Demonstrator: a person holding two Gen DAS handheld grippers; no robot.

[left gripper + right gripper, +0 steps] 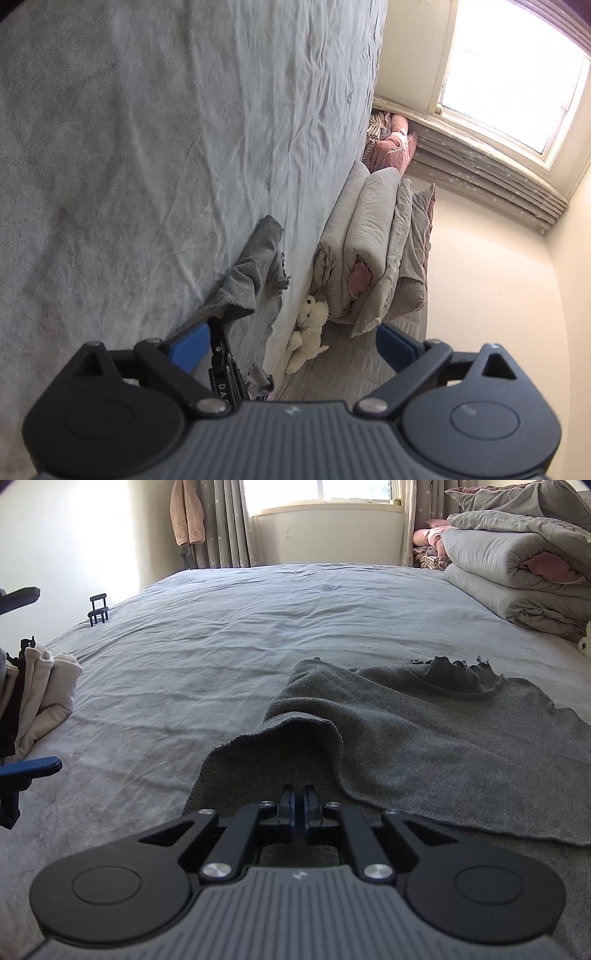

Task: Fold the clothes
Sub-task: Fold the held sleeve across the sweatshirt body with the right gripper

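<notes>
A grey knit garment (pixel 424 738) lies spread on the grey bed sheet (pixel 221 646), its near edge raised in a hump. My right gripper (pixel 299 794) sits at that raised edge with its jaws almost together, pinching the cloth. In the left wrist view the same garment (pixel 255 266) rises to the right gripper's dark tip (pixel 219 325). My left gripper (pixel 291 332) stands wide open with nothing between its blue pads (pixel 188 347). It also shows at the left edge of the right wrist view (pixel 48 677), beside the garment and apart from it.
A pile of cream and dark clothes (pixel 44 694) rests at the bed's left side. Folded grey and pink quilts (pixel 517 572) are stacked at the far right, with a white plush toy (pixel 308 332) beside them. A small black stand (pixel 98 609) is on the far left of the bed.
</notes>
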